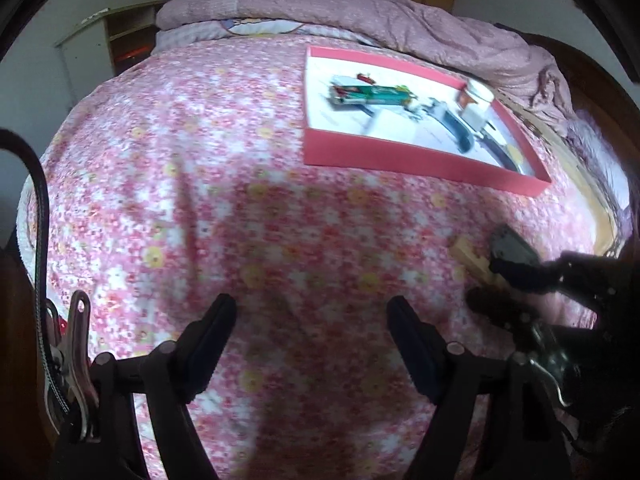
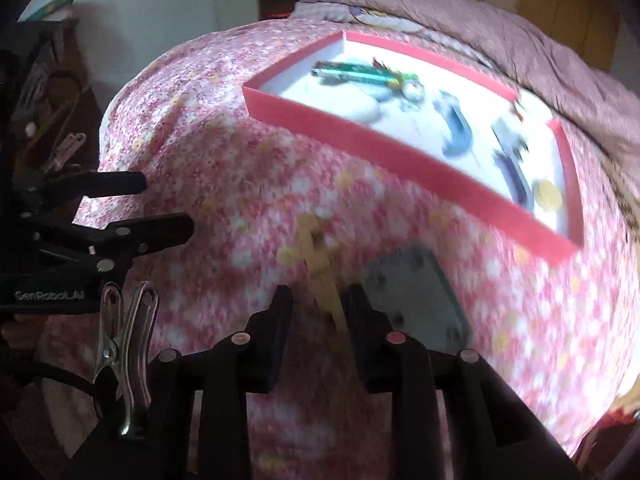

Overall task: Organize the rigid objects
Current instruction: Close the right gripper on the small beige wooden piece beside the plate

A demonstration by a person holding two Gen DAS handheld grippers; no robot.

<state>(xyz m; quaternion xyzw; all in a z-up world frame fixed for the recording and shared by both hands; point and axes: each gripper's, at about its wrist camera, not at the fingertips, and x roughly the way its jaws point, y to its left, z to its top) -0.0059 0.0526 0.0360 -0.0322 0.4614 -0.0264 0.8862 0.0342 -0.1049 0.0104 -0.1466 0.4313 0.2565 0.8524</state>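
Note:
A red-rimmed tray [image 1: 420, 160] [image 2: 360, 136] lies on the pink floral bedsheet. Inside it are a green tube [image 1: 372, 94] [image 2: 360, 72], a white jar [image 1: 476, 100], a blue curved piece [image 2: 460, 128] and other small items. Nearer me, a pale wooden stick [image 2: 320, 264] [image 1: 470, 256] and a grey flat plate [image 2: 416, 292] [image 1: 512, 246] rest on the sheet. My right gripper [image 2: 318, 292] [image 1: 496, 286] straddles the stick with narrow gaps on both sides, so its pads do not press it. To the left, my left gripper [image 1: 312, 302] [image 2: 166, 204] is wide open over bare sheet, holding nothing.
A folded mauve quilt [image 1: 360, 12] lies across the bed's far end behind the tray. A pale shelf unit [image 1: 128, 36] stands beyond the bed's left corner. Dark wooden furniture [image 1: 592, 92] borders the bed on the right. Both views are motion-blurred.

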